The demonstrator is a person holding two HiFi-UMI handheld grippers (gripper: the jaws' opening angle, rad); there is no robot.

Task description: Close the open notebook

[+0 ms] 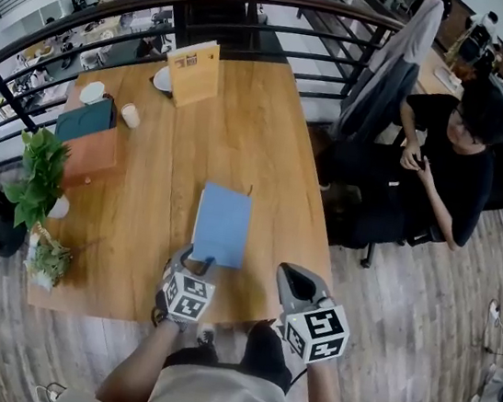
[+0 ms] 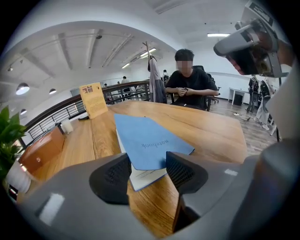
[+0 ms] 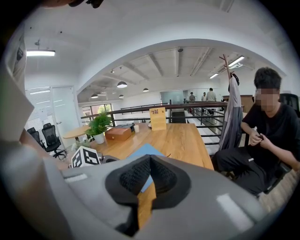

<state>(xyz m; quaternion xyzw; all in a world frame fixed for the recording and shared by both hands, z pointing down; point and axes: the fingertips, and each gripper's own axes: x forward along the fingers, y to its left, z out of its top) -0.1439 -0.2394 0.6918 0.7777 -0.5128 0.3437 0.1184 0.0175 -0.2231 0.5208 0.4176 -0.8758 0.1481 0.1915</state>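
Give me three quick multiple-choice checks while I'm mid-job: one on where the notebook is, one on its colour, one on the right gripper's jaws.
1. Where does the notebook lie?
A. Near the table's close edge, just ahead of the left gripper
B. At its far edge
C. Off it altogether

2. What colour is its cover?
A. Red
B. Blue
C. Black

3. How do the right gripper's jaws stand?
A. Wide apart
B. Clamped on the notebook
C. Together, nothing between them

Answers:
1 A: the left gripper view shows the notebook's near corner between that gripper's open jaws.
2 B: the cover is plain blue in every view.
3 C: the right gripper view shows its pads meeting, with only wood and a strip of blue beyond them.
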